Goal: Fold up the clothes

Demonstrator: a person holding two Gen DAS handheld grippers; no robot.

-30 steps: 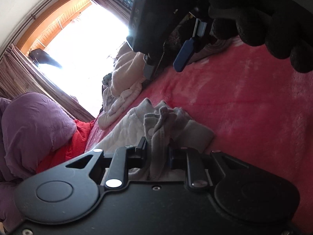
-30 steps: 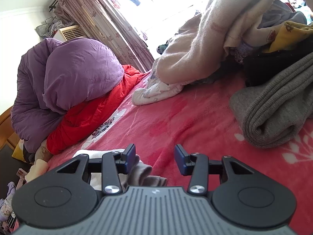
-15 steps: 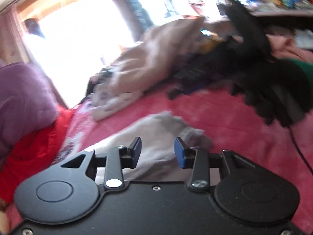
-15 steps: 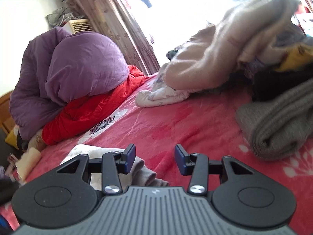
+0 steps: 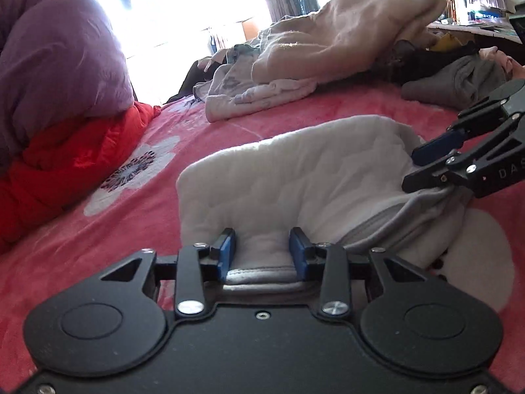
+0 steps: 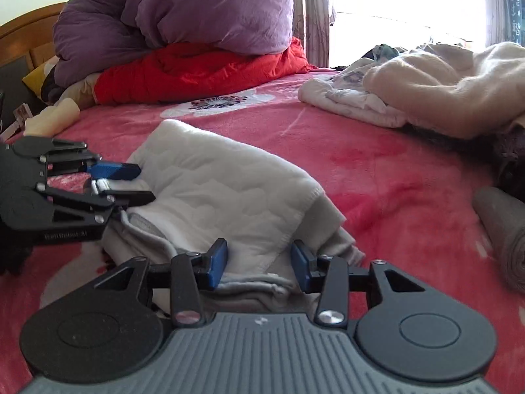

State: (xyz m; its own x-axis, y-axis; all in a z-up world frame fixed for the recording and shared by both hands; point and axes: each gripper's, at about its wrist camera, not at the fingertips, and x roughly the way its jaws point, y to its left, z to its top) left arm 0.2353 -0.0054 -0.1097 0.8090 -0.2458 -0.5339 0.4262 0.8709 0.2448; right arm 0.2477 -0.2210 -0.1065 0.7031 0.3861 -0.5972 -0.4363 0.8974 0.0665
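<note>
1. Bedroom; bright window behind curtains. Work surface is one bed with a pink blanket, white flower prints on it.
2. One white garment, quilted, grey-trimmed, lies folded over on the blanket mid-bed, between the two grippers.
3. Left gripper: two blue-padded fingers spread apart, the garment's near grey hem lying between them. Pads sit at either side of the cloth without pinching it.
4. Right gripper: fingers likewise spread, straddling the garment's edge at the other end; cloth bunched between, not clamped.
5. Each gripper shows in the other's view: right one at the garment's far right edge, left one at its left edge.
6. One purple duvet heaped on one red quilt, at the head of the bed.
7. Far side: one clothes pile, a beige fleece on top with a pale printed piece under it; one grey knit beside.
</note>
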